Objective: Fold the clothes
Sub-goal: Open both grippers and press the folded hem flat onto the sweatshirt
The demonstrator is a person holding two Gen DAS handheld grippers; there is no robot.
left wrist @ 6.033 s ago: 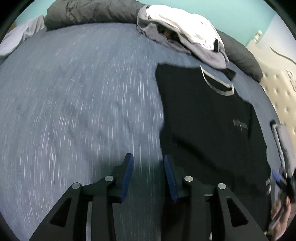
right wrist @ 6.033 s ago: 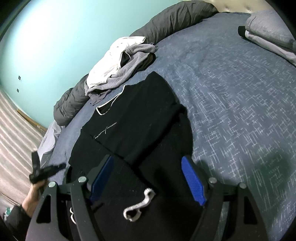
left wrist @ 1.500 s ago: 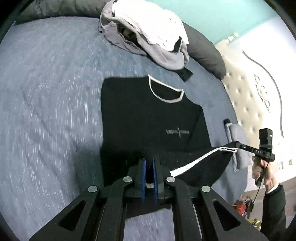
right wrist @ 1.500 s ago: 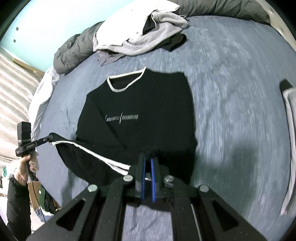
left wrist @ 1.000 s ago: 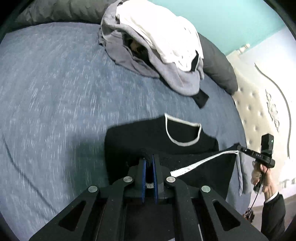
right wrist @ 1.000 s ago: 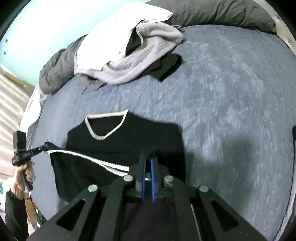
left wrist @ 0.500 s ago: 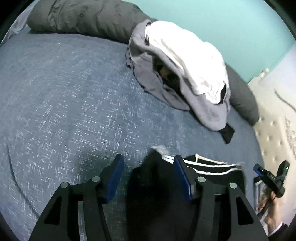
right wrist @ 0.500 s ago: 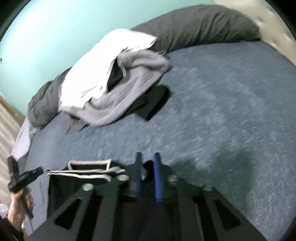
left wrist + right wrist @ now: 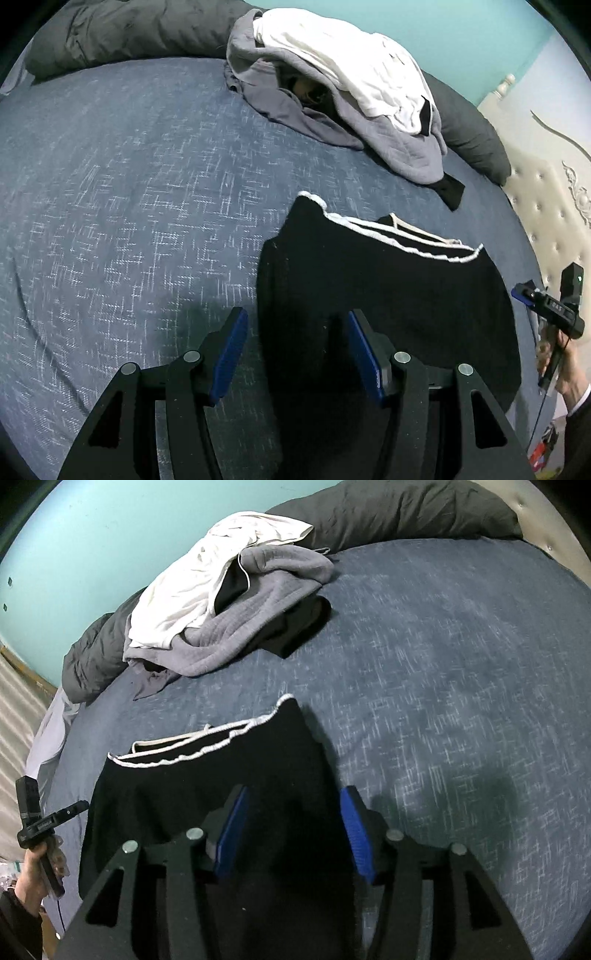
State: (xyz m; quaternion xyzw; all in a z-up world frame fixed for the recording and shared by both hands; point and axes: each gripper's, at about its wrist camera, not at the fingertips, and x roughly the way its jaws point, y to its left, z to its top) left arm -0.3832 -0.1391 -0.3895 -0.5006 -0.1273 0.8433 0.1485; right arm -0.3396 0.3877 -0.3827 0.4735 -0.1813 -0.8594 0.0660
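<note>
Left wrist view: the left gripper (image 9: 293,354) was seen with its jaws spread, grasping nothing, above the left edge of the black sweater (image 9: 388,295). The sweater lay doubled on the blue bedspread (image 9: 129,184), hem trim beside collar.

Right wrist view: the right gripper (image 9: 291,834) was likewise released over the sweater's right edge. A bottom-to-top fold was judged laid; any further fold would call for regrasping an edge. A clothes pile (image 9: 221,602) lay beyond.
</note>
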